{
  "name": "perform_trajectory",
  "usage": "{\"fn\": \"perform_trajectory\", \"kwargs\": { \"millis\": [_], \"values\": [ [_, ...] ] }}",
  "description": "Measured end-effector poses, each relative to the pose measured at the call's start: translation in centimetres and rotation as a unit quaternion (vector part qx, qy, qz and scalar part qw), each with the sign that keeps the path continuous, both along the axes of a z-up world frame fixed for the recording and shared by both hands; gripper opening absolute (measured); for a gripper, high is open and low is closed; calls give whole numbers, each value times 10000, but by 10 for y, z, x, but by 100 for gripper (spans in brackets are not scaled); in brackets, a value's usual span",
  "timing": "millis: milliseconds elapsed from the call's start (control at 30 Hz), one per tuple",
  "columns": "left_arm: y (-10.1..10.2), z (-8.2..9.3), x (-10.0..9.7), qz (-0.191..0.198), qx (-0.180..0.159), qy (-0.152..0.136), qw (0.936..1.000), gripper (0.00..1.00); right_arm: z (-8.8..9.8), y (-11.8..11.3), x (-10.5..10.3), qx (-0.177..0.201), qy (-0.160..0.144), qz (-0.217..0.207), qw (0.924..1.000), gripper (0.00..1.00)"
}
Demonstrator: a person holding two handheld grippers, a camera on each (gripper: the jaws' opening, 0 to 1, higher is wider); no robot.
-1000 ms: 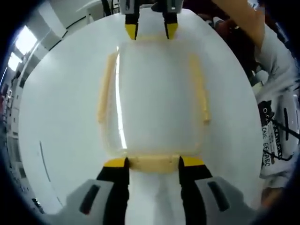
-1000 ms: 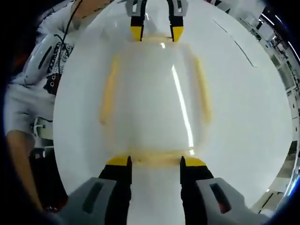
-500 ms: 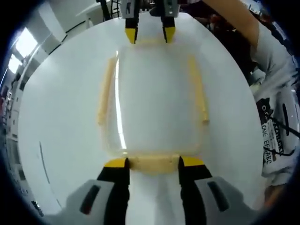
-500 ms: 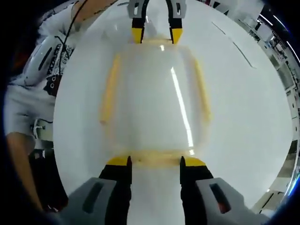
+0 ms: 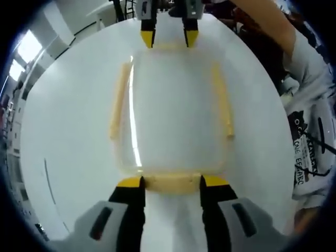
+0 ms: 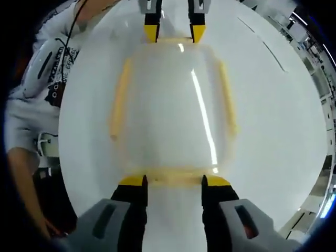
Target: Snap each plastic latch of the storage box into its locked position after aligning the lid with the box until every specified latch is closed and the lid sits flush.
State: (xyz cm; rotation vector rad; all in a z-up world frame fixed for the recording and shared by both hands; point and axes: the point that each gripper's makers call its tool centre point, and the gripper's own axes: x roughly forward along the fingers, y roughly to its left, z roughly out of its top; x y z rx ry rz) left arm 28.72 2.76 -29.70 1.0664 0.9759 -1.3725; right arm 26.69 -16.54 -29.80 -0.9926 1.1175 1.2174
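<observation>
A translucent storage box (image 5: 173, 105) with its lid on lies on a round white table (image 5: 68, 131). Pale yellow latches run along its long sides (image 5: 118, 100) (image 5: 223, 100). My left gripper (image 5: 172, 182) stands open at one short end, its yellow tips on either side of that end's latch (image 5: 172, 185). At the opposite end my right gripper (image 5: 167, 38) is open too. In the right gripper view the box (image 6: 168, 105) lies ahead, the right gripper (image 6: 172, 181) straddles its near latch (image 6: 172, 177), and the left gripper (image 6: 173, 32) sits at the far end.
A person in a grey printed shirt (image 5: 310, 131) stands by the table's edge, also seen at the left of the right gripper view (image 6: 42, 79). White table surface (image 6: 278, 121) surrounds the box. Room fittings lie beyond the rim.
Almost nothing differs. The right gripper view has shifted slightly, so the box's far end and the left gripper sit a little higher in it. Both grippers stay at the end latches.
</observation>
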Motion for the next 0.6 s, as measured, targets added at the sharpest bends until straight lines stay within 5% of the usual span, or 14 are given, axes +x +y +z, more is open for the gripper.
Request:
{"fn": "perform_trajectory", "kwargs": {
  "millis": [600],
  "values": [
    [4,0,-3,-1,45,4,10000,41,1,1,-1,-62,34,47,10000,40]
  ]
}}
